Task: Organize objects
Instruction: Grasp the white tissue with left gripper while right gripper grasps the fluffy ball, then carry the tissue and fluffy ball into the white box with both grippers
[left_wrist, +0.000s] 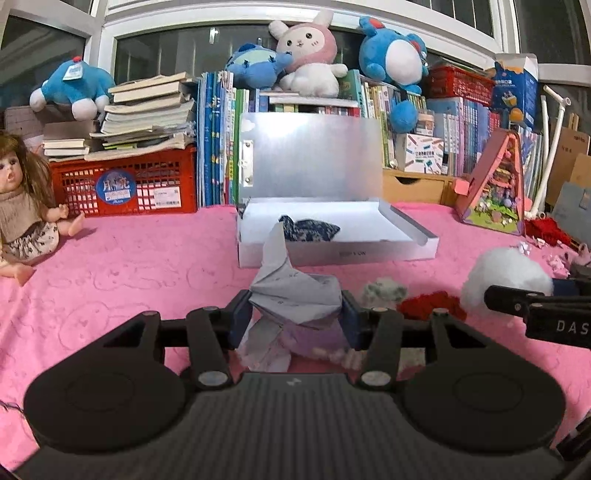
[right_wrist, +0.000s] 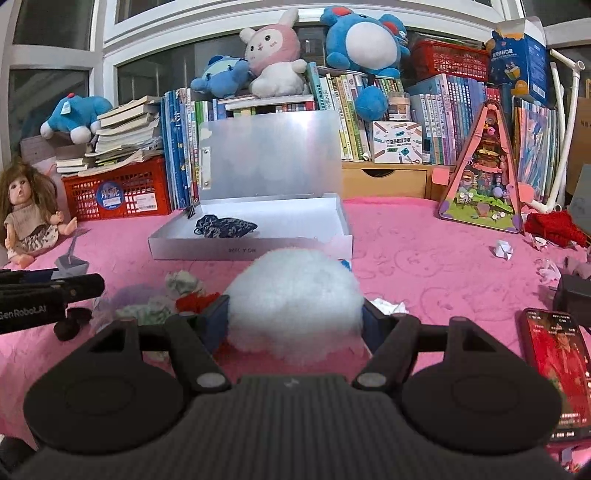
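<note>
My left gripper is shut on a folded grey paper figure, held above the pink cloth in front of the open white box. A dark blue patterned pouch lies inside the box. My right gripper is shut on a white fluffy cotton ball, just in front of the same box. In the left wrist view the cotton ball and right gripper show at the right. In the right wrist view the paper figure shows at the left.
Crumpled paper and red yarn lie on the pink cloth between the grippers. A phone lies at the right. A doll, red crate, books and a triangular toy house line the back.
</note>
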